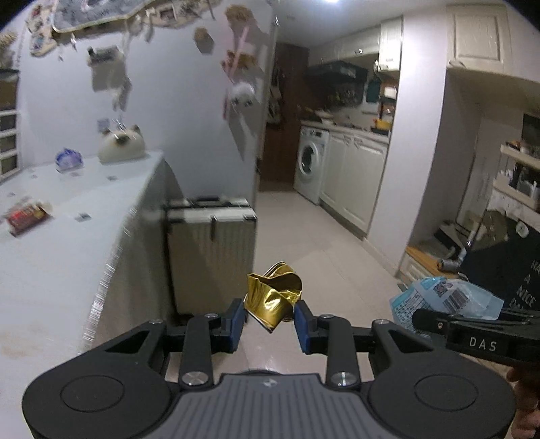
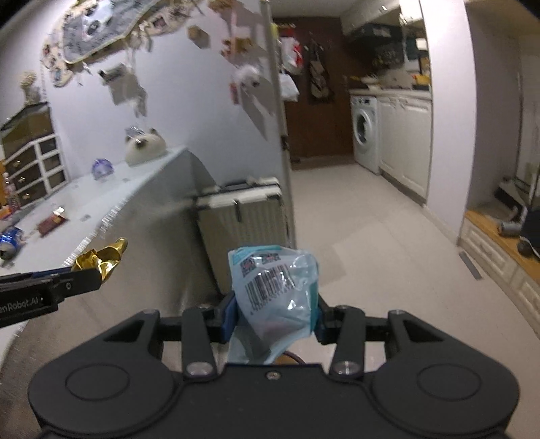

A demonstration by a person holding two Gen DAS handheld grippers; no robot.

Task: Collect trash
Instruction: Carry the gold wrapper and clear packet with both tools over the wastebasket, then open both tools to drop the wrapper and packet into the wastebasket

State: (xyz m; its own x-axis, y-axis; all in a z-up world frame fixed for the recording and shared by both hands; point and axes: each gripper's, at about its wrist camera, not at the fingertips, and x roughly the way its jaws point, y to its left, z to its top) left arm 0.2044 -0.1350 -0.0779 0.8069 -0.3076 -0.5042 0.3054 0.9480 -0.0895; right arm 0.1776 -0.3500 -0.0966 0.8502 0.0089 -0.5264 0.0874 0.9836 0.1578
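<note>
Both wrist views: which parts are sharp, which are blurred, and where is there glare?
Left wrist view: the gold foil wrapper in the left gripper is sharp with bright glints; the table edge is streaked. Right wrist view: the blue plastic package is sharp with slight sheen; the wall decorations are smeared.

Each camera sits close behind its own gripper's fingers, looking forward and slightly down the room. Both share the suitcase (image 1: 211, 256) at twelve o'clock, the white table (image 2: 111, 199) at ten, the washing machine (image 1: 311, 163) at one.
</note>
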